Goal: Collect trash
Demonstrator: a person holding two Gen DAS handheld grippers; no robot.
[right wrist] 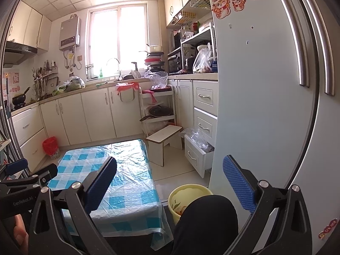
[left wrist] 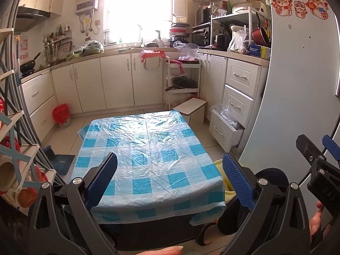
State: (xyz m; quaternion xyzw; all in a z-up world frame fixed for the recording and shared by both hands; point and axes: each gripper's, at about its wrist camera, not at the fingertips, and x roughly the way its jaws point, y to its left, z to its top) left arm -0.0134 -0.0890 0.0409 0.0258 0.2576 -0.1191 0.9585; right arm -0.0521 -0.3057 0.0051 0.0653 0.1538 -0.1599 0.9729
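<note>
A low table [left wrist: 148, 148] under a blue-and-white checked plastic cloth stands in front of me; no loose trash shows on it. It also shows in the right wrist view [right wrist: 119, 182]. A yellow bin [right wrist: 189, 199] with scraps inside stands on the floor right of the table, partly hidden by a dark knee [right wrist: 204, 223]; only its rim [left wrist: 218, 163] shows in the left view. My left gripper [left wrist: 170, 180] is open and empty above the table's near edge. My right gripper [right wrist: 170, 182] is open and empty, over the table's right edge and the bin.
A red-lined bin [left wrist: 61, 115] stands by the left cabinets. A small white stool [right wrist: 164, 137] and an open bottom drawer [right wrist: 197, 150] holding plastic bags lie beyond the table. A white fridge [right wrist: 255, 106] fills the right side. A shelf rack [left wrist: 12, 159] stands at left.
</note>
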